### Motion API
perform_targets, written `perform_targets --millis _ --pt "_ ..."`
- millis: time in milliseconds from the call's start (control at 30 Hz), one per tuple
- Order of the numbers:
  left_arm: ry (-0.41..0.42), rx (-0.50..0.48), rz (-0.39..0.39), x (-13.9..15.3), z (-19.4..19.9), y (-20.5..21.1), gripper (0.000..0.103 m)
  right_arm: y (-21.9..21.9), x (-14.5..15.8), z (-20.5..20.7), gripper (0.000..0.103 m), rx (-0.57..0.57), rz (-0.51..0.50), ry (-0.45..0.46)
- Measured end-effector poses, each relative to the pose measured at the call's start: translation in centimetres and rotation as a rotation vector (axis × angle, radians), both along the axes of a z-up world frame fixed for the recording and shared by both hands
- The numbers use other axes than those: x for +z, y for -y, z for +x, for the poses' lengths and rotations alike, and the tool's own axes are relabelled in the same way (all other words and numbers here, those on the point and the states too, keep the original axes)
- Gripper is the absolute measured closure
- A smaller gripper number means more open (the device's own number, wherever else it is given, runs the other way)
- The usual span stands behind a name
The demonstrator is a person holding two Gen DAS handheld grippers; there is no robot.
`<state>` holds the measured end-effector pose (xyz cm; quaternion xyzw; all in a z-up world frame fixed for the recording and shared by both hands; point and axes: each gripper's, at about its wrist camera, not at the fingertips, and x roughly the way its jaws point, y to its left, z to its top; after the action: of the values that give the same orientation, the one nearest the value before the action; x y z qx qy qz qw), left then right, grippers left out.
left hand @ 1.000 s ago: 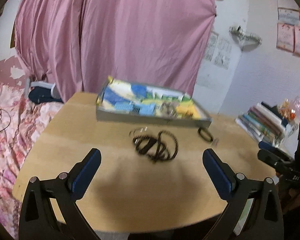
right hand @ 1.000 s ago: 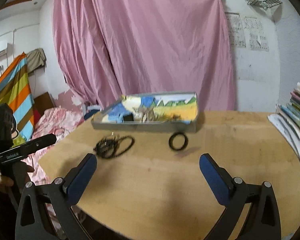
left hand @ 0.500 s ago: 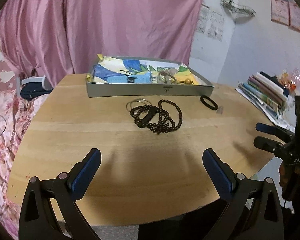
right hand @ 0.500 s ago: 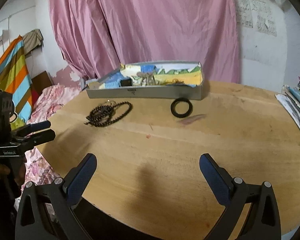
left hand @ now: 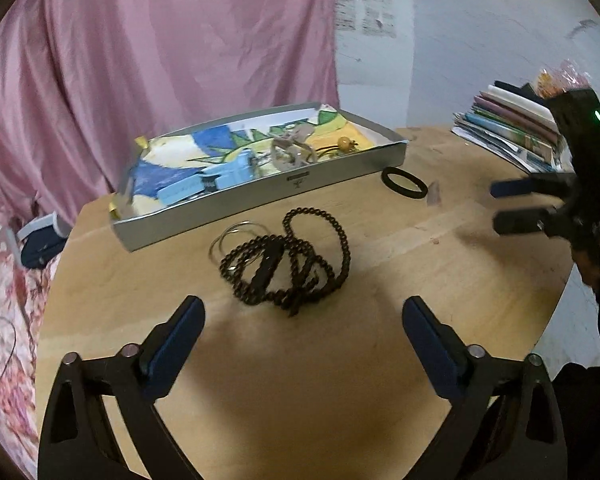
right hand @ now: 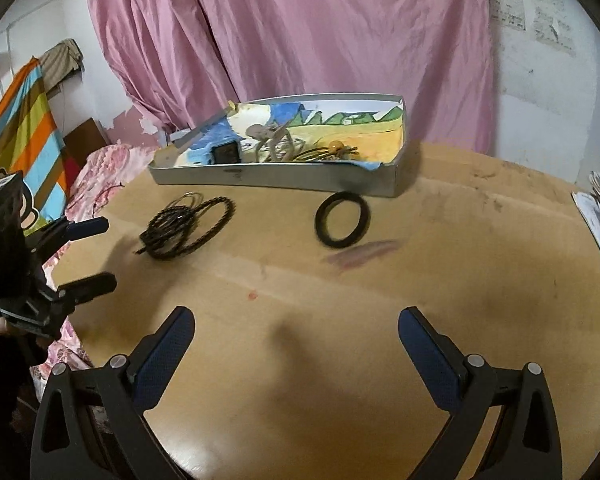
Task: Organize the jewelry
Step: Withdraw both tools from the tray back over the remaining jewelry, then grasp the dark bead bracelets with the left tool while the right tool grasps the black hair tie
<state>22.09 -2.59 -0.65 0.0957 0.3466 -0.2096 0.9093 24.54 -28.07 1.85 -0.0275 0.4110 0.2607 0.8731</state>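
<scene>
A tangle of dark bead necklaces (left hand: 288,260) (right hand: 186,226) lies mid-table with thin silver bangles (left hand: 230,236) under its left edge. Behind it stands a grey tray (left hand: 340,172) (right hand: 276,182) with a colourful lining, holding a clear hair claw (left hand: 290,152), a cord with a yellow bead (left hand: 344,143) and a blue item. A black ring bangle (left hand: 404,184) (right hand: 342,220) rests on the wood just in front of the tray. My left gripper (left hand: 302,332) is open, just short of the beads. My right gripper (right hand: 296,344) is open, well short of the black bangle.
The round wooden table (right hand: 440,280) ends near both grippers. A stack of books (left hand: 512,128) sits on its right side. A small clear piece (left hand: 434,199) lies beside the black bangle. A pink curtain (right hand: 300,40) hangs behind, and a floral bed (left hand: 4,312) lies left.
Both grippers have come forward and lower over the table, the left closing in on the bead tangle and the right toward the black bangle. Both stayed open.
</scene>
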Motion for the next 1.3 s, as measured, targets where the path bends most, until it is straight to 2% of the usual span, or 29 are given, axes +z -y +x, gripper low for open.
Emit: perform_targets --millis 67,133,367,433,500,600,767,900,933,1000,1133,1200,1267,1300 --pt "-0.011 -0.01 0.005 -0.2 0.5 0.2 0.023 -0.3 0.1 1.1 0.014 0.01 -0.021 -0.001" --pt "-0.026 -0.018 0.001 -0.4 1.2 0.4 0.039 -0.6 0.0 2.1 0.015 0.015 -0.024 -0.01" --pt "-0.054 -0.031 0.034 -0.8 3.2 1.6 0.042 -1.5 -0.5 5.3 0.023 0.024 -0.062 -0.032" --pt "-0.072 -0.027 0.035 -1.0 3.8 1.7 0.054 -1.5 -0.6 6.1 0.028 0.01 -0.077 -0.032" --pt "-0.095 -0.02 0.038 -1.2 4.2 1.8 0.06 -1.4 -0.6 7.0 0.035 -0.007 -0.086 -0.03" --pt "-0.116 -0.016 0.032 -1.4 4.6 1.8 0.07 -1.3 -0.8 8.1 0.038 -0.016 -0.092 -0.037" --pt "-0.128 -0.018 0.031 -1.3 4.5 1.9 0.074 -1.5 -1.4 8.8 0.045 -0.008 -0.113 -0.056" --pt "-0.147 -0.013 0.02 -1.4 4.6 1.9 0.077 -1.9 -1.6 8.5 0.047 0.005 -0.135 -0.045" --pt "-0.152 -0.011 0.017 -1.5 4.6 1.9 0.081 -2.0 -1.6 8.3 0.048 0.011 -0.138 -0.043" --pt "-0.158 -0.007 0.012 -1.5 4.7 2.0 0.089 -2.3 -1.6 8.0 0.055 0.017 -0.158 -0.032" --pt "-0.173 -0.01 -0.006 -1.4 4.6 2.1 0.094 -2.7 -1.6 7.2 0.071 0.035 -0.186 -0.014" --pt "-0.177 -0.012 -0.025 -1.3 4.5 2.0 0.098 -2.9 -1.6 6.9 0.084 0.048 -0.181 -0.015" --pt "-0.188 -0.017 -0.055 -1.0 4.3 1.9 0.099 -3.1 -1.6 6.6 0.093 0.07 -0.174 -0.019" --pt "-0.195 -0.017 -0.068 -0.9 4.3 1.9 0.099 -3.2 -1.6 6.3 0.094 0.08 -0.174 -0.019"
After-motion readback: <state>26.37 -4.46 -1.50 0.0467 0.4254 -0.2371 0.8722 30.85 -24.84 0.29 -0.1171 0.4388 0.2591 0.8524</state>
